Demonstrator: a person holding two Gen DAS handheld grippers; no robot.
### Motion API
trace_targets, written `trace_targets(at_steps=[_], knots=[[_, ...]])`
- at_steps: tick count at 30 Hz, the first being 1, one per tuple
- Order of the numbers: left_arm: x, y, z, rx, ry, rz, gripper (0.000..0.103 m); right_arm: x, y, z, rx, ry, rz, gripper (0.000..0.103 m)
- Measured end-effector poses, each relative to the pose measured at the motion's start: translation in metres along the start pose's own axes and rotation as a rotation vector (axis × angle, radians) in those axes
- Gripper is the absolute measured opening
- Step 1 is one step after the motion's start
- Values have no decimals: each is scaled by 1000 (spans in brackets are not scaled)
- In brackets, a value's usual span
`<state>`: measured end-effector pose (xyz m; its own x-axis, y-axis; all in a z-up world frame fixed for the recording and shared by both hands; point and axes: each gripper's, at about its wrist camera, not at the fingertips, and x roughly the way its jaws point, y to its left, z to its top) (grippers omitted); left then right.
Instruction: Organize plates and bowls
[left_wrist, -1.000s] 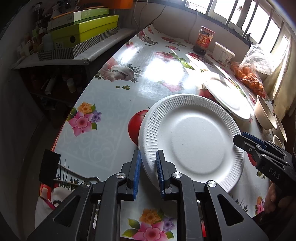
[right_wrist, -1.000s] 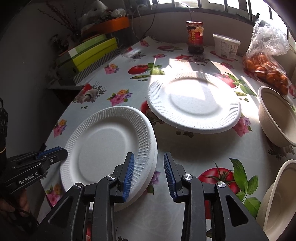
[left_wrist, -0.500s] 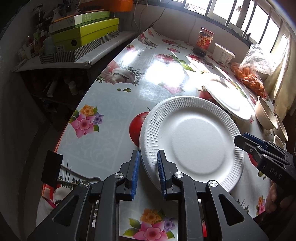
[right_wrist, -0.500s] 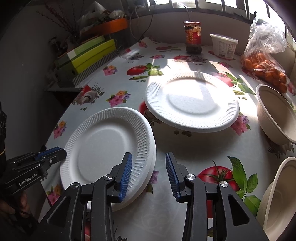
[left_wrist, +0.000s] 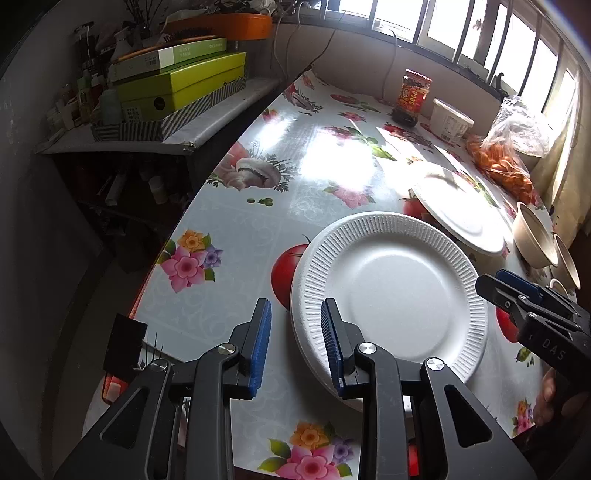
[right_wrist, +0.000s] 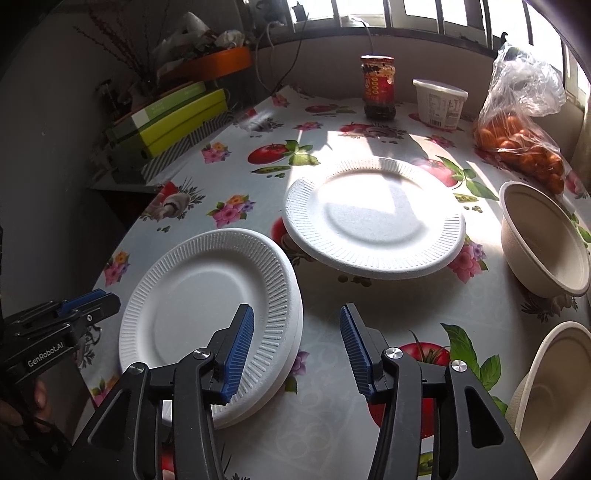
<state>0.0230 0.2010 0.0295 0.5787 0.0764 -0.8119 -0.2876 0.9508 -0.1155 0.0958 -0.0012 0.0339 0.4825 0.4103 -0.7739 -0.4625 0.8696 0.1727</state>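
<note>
Left gripper (left_wrist: 295, 338): jaws apart and just been opening; nothing pinched. One blue pad sits over the near-left rim of the plate stack, the other over bare tablecloth. Pads clear of the rim.
Right gripper (right_wrist: 297, 347): jaws apart, wider than the left, just been opening; left pad hangs over the stack's near-right rim, right pad over the cloth. No grip on anything.
Plate stack (right_wrist: 207, 314): white ribbed foam plates, at least two nested, lying flat on the table at the near-left edge, between the two grippers. Released, resting on its own.
Second plate (right_wrist: 373, 218): same white ribbed kind, further in toward the window, half in sun. Near edge looks raised off the cloth with a shadow beneath; what props it I cannot tell. Apart from the stack.
Bowls: one beige paper bowl (right_wrist: 543, 243) tilted on its side at right, mouth facing the plates; another bowl (right_wrist: 554, 387) at the near-right corner, cut by the frame.
Table (right_wrist: 321, 288): tablecloth printed with tomatoes and flowers.
Back of table: red-labelled sauce jar (right_wrist: 377, 86), white tub (right_wrist: 439, 103), clear bag of orange fruit (right_wrist: 517, 125).
Side shelf: green boxes (left_wrist: 177, 85) stacked left of the table.
Person: fingers (left_wrist: 550, 391) around the right gripper's handle.
</note>
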Motion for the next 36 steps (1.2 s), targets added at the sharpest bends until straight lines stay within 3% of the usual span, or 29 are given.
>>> trace_targets(at_steps=[24,36], knots=[[10,-70,44,119,-20,-80,29,-28,-33,24,-27,-110,-170,52],[26,-98,73,147,10,-123,29,-31,-60,52,-52,-107,-187,53]])
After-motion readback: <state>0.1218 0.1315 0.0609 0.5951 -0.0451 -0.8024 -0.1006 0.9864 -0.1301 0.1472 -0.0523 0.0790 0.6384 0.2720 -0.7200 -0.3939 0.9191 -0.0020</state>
